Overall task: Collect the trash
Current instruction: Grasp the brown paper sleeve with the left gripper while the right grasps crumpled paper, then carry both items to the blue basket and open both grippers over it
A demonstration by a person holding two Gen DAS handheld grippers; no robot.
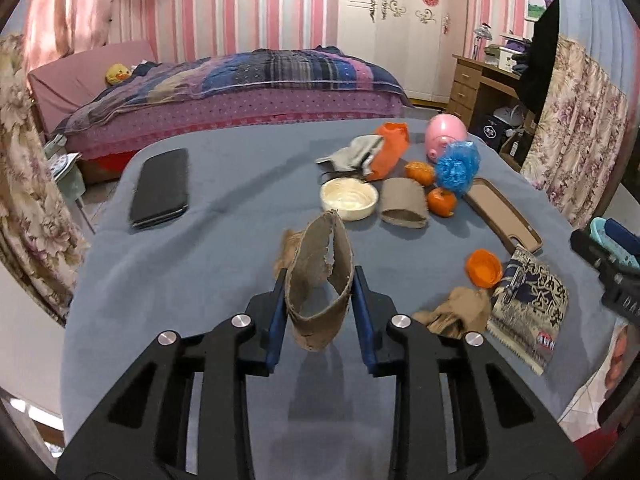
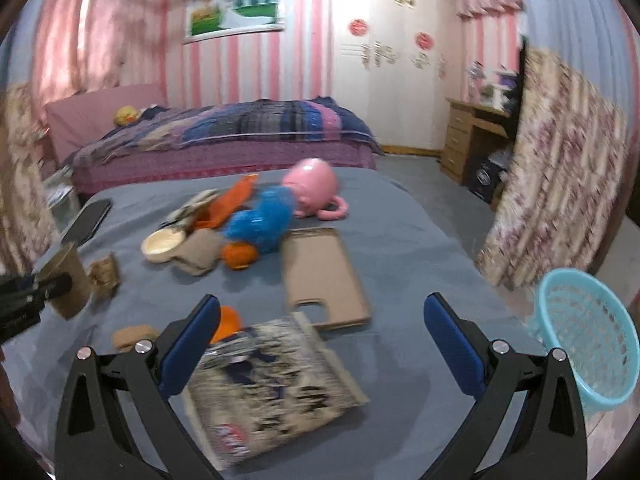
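A: Count on the tabletop (image 1: 224,184)?

B: Two oranges (image 1: 441,201), one bowl (image 1: 349,198), one snack wrapper (image 2: 272,384).

A: Grippers?

B: Left gripper (image 1: 320,300), jaws clamping one torn cardboard tube (image 1: 320,280) above the cloth. Right gripper (image 2: 320,344), jaws wide, over the wrapper. One basket (image 2: 588,340) at right.

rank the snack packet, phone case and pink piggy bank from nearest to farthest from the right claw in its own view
1. Snack packet, between the right claw fingers.
2. Phone case, just ahead, centre.
3. Pink piggy bank, at the table's far end.

Both wrist views face the bed (image 1: 248,76), sharing the somewhat blurred table (image 2: 400,216).
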